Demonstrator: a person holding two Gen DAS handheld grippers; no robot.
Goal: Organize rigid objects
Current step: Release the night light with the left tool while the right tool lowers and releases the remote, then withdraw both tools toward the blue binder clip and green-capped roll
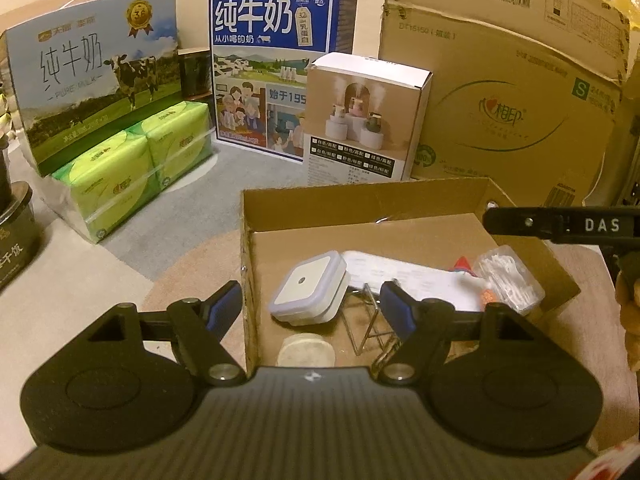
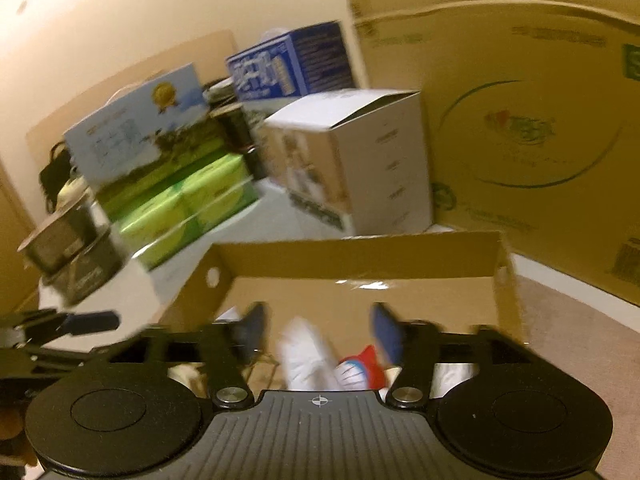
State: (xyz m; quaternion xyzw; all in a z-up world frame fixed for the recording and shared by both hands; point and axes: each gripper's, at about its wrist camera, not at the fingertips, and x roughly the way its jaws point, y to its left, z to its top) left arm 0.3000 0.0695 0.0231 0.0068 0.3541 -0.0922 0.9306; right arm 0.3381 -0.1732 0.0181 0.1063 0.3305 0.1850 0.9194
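Observation:
An open, shallow cardboard box (image 1: 247,216) lies on the floor. It holds a square white night light (image 1: 308,292), a round pale disc (image 1: 307,351), a bent wire stand (image 1: 372,322), a white paper sheet (image 1: 404,276), a clear pack of white picks (image 1: 508,278) and a small red and blue item (image 1: 462,264). My left gripper (image 1: 316,304) is open and straddles the box's left wall, with the night light just ahead. My right gripper (image 2: 320,332) is open over the box (image 2: 360,256). Below it lie a blurred white pack (image 2: 304,354) and the red and blue item (image 2: 362,364).
Behind the box stand two milk cartons (image 1: 100,80) (image 1: 276,68), green tissue packs (image 1: 140,168), a white humidifier box (image 1: 360,120) and a large brown carton (image 1: 512,92). Dark tubs (image 1: 16,232) sit at far left. A finger of the right gripper (image 1: 560,226) reaches in from the right.

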